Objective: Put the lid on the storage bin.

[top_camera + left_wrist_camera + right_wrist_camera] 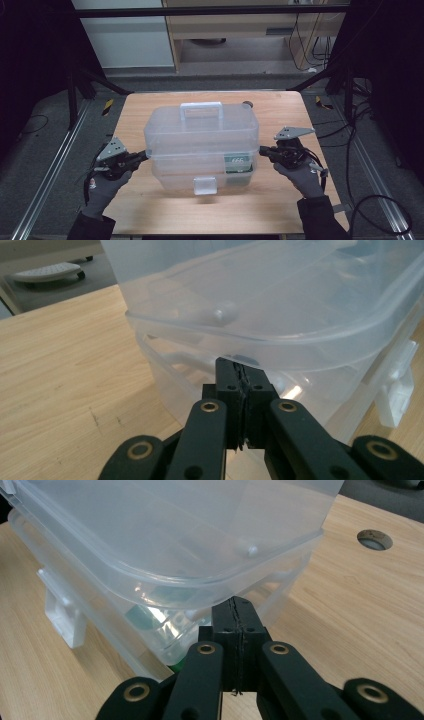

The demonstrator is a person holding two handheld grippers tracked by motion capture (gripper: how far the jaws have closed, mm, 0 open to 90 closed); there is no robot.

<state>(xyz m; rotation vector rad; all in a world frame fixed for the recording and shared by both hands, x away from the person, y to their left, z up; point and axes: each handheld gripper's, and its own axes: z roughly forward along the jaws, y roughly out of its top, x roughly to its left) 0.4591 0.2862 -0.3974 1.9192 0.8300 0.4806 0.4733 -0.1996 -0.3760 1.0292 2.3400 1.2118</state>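
**Bracing both closed grippers under the lid rim of the clear box**

Pressing in from either end, I have my left gripper (142,156) and my right gripper (264,150) each with its jaws squeezed fully together and nothing between them. In the left gripper view the joined tips (240,371) sit right under the overhanging rim of the lid (260,300), at the seam where it meets the lower tub; the right gripper view shows the same, tips (236,611) tucked beneath the lid's edge (200,530). My reading is that shut jaws make a blunt wedge or finger here, better for levering or steadying at the rim than for pinching; whether the tips actually touch the plastic I cannot tell.

Between my two tools stands the clear storage box (202,145), in the middle of the wooden table (150,210), its carry handle (201,109) on top, on the side away from me. On the wall facing me, the front latch (205,185) hangs down, and it looks like the thing most likely to hold the lid shut. Inside, toward my right gripper, a green-labelled item (237,163) shows through the wall.

Beyond the box, a round cable hole (374,539) is set in the tabletop, well apart from my tools. Nothing lies between either gripper and the box ends.
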